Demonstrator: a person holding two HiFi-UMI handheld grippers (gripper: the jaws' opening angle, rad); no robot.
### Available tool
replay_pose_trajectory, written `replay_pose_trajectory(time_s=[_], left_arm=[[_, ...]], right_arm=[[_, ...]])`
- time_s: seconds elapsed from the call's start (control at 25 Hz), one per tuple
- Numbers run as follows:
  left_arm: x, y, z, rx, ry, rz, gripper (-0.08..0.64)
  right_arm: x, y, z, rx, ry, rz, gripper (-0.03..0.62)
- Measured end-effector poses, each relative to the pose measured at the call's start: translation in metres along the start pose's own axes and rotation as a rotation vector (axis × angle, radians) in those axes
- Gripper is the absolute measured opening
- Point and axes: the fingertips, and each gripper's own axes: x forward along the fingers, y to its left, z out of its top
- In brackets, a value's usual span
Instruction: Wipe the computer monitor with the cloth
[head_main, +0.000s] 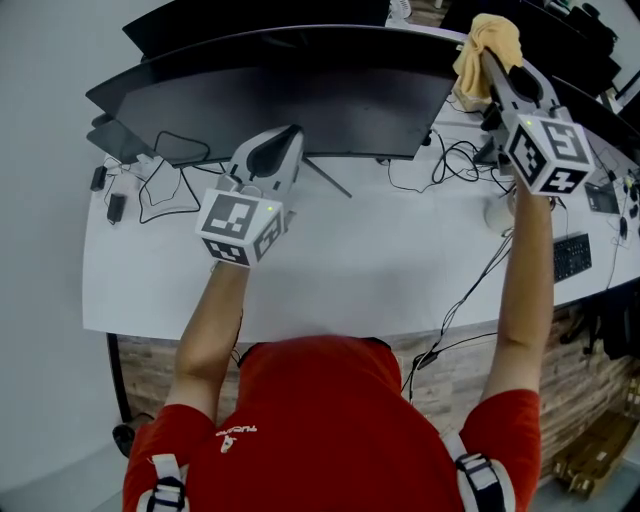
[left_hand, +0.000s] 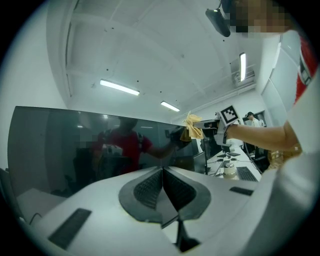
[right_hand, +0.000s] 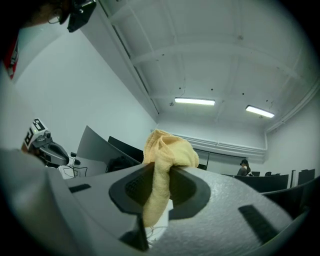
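- At the monitor's (head_main: 290, 105) top right corner, the right hand-held gripper (head_main: 483, 58) is clamped on the yellow cloth (head_main: 488, 40).
- Left hand-held gripper (head_main: 292, 133), jaws together and empty, points at the monitor's lower edge above the white counter (head_main: 380, 260).

Bright, even white light falls from long ceiling lamps (left_hand: 119, 87) in the upper part of both gripper views, and shadows on the white desk (head_main: 380, 270) in the head view are faint. Both gripper views bend strongly and go black at the corners. The dark monitor (left_hand: 60, 150) gives dim, soft reflections, and the cloth (right_hand: 167, 147) is sharp, its lower end shaded.
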Motion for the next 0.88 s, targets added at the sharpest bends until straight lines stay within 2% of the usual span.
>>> replay_pose_trajectory(time_s=[0.32, 0.88], left_arm=[[0.0, 0.003, -0.01, -0.001, 0.027, 0.012, 0.009], [0.002, 0.004, -0.025, -0.009, 0.048, 0.012, 0.009]], right_arm=[[-0.006, 0.001, -0.015, 0.084, -0.058, 0.047, 0.072], [-0.007, 0.031, -0.071, 0.122, -0.021, 0.13, 0.075]])
